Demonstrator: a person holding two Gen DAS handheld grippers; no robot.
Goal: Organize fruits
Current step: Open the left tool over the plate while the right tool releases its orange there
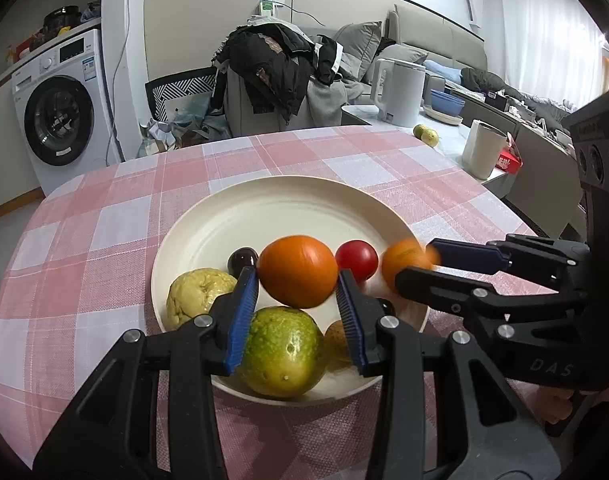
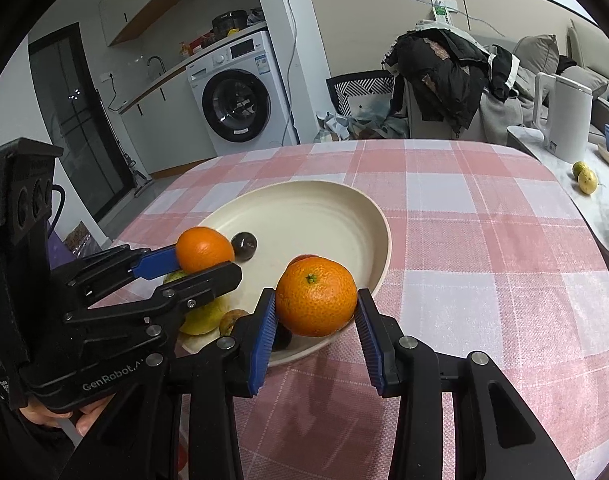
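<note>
**Two grippers, each w/ an orange, over a plate of fruit**

Left gripper [image 1: 298,280] is clamped on an orange [image 1: 298,270], blue pads pressing it from both sides, held above the near half of a cream plate [image 1: 264,208]. Right gripper [image 2: 316,312] is clamped on a second orange [image 2: 316,297], stem end facing the camera, held over the plate's rim at about 5 o'clock in the right wrist view.

In the left wrist view, fruit already on the plate: a green-yellow fruit [image 1: 282,356] at 6 o'clock, a pale yellow lumpy fruit [image 1: 196,294] at 8 o'clock, a dark round fruit [image 1: 242,261] near centre, a red round fruit [image 1: 356,258] at 3 o'clock. A small brownish fruit sits near 5 o'clock, partly hidden. The plate rests on a pink-and-white checked tablecloth [image 1: 104,240].

Step in hand, by my read: both oranges are being carried to the plate. Next move calls for lowering each into a free spot, prob. the bare far half, then opening gently so nothing rolls off.
</note>
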